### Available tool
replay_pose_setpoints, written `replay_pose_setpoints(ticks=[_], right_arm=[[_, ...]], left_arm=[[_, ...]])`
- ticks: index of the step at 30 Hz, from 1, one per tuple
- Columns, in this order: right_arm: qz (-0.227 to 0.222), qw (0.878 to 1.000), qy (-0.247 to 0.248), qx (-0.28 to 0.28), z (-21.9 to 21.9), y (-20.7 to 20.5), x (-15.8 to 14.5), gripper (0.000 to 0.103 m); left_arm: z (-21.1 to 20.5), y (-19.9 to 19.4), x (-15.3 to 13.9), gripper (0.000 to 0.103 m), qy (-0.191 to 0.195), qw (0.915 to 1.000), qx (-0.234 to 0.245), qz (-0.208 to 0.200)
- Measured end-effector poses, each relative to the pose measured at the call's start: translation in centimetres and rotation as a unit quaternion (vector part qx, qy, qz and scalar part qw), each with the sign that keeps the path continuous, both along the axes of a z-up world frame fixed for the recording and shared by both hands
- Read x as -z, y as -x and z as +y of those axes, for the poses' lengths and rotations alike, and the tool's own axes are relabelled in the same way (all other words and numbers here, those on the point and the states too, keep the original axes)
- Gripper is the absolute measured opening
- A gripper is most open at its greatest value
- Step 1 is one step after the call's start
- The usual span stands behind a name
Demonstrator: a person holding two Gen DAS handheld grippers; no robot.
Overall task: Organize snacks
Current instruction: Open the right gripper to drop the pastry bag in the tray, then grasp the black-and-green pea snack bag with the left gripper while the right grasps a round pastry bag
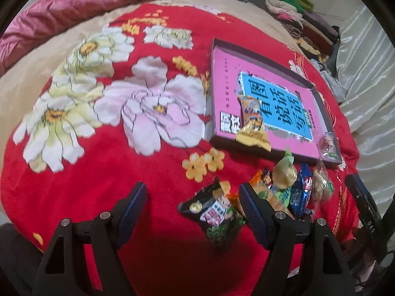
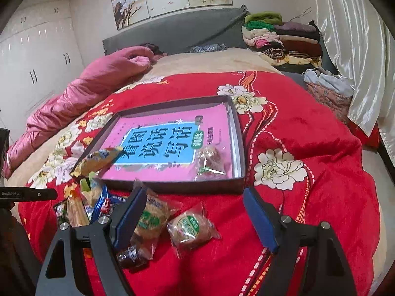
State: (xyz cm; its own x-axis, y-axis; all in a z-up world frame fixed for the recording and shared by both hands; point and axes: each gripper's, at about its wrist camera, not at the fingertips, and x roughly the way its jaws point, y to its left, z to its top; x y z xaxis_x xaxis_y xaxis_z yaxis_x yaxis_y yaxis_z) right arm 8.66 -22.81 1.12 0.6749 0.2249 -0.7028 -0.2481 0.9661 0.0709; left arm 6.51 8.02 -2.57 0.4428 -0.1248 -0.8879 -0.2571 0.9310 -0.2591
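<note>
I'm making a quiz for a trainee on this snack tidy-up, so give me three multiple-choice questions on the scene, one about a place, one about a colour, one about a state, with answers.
1. Where does the clear-wrapped snack lie?
A. in the box
B. on the pink quilt
C. on the folded clothes

2. What colour is the blanket under the box?
A. green
B. red
C. grey

3. How do the right tongs stand?
A. shut on a packet
B. open, holding nothing
C. shut, empty

Answers: 1 A, it lies in the box's near corner on the pink book. 2 B, red with flowers shows all around the box. 3 B, the fingers stand wide apart above the round pastry.
</note>
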Motion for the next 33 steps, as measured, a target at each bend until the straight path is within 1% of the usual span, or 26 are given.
replay_pose_setpoints(ticks=[3,6,12,16,20,31,33], right_arm=[[0.002,1.0,0.005,-0.004,0.2,0.2,0.0,0.08],[0.006,1.0,0.009,-0.006,0.3,0.4,0.2,0.08],[0.015,1.0,0.013,-0.006,0.3,0.5,0.4,0.08],[0.023,1.0,0.02,-0.004,0.2,0.5,0.7,0.081],[0.029,0.999,0.022,-0.001,0.1,0.5,1.0,0.08],[0.048,0.998,0.037,-0.01,0.7,0.3,2.0,0.081],[0.052,0.998,0.041,-0.01,0.7,0.3,2.1,0.08]], left_arm=[[-0.1,0.3,0.7,0.078,0.016,0.9998,0.0,0.014],[-0.2,0.5,1.0,0.078,0.02,0.9997,0.0,0.017],[-0.6,0.8,1.7,0.078,0.02,0.9993,-0.007,0.03],[-0.9,0.8,2.1,0.078,0.01,0.9992,-0.014,0.037],[-1.4,0.7,2.4,0.078,0.001,0.9992,-0.013,0.038],[-1.5,0.8,2.9,0.078,0.009,0.9992,-0.02,0.032],[-1.6,0.8,2.9,0.075,0.011,0.9993,-0.019,0.029]])
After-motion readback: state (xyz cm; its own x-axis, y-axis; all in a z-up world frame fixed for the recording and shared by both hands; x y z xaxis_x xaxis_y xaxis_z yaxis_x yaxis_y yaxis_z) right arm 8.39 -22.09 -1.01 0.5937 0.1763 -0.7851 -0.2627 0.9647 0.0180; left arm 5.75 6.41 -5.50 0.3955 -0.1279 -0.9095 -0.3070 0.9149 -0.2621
